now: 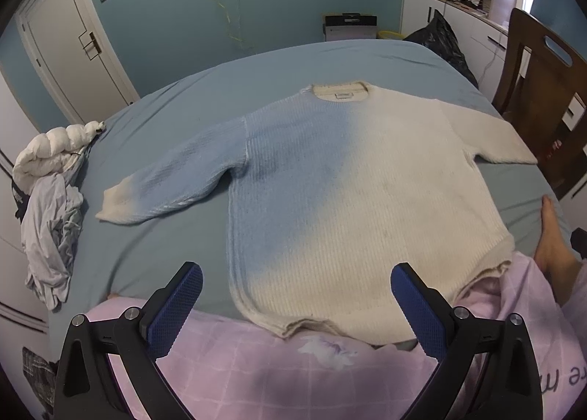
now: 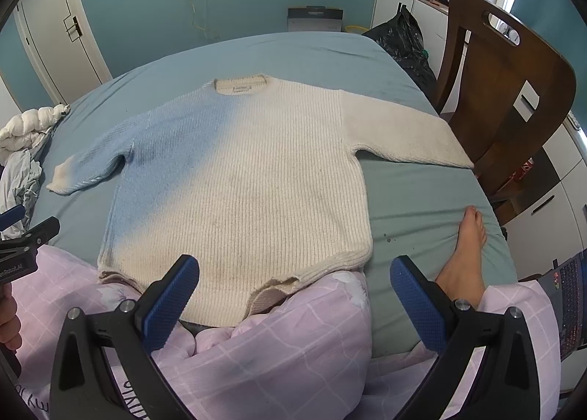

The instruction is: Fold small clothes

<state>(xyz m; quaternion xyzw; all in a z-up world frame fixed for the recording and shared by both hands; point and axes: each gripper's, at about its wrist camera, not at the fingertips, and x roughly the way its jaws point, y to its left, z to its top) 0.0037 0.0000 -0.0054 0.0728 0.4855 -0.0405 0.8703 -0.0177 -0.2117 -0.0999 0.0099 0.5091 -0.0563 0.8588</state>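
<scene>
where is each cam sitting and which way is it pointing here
Left wrist: on the left claw, angled down over the flat blue-to-cream ribbed knit sweater on the grey-blue bed sheet; open blue-padded fingers, pink checked pyjama legs, a bare foot.
Right wrist: on the right claw, set further right, same downward aim; open fingers, foot, the left claw at its left edge.
Shared: sweater, bed, brown wooden chair, white door.
</scene>
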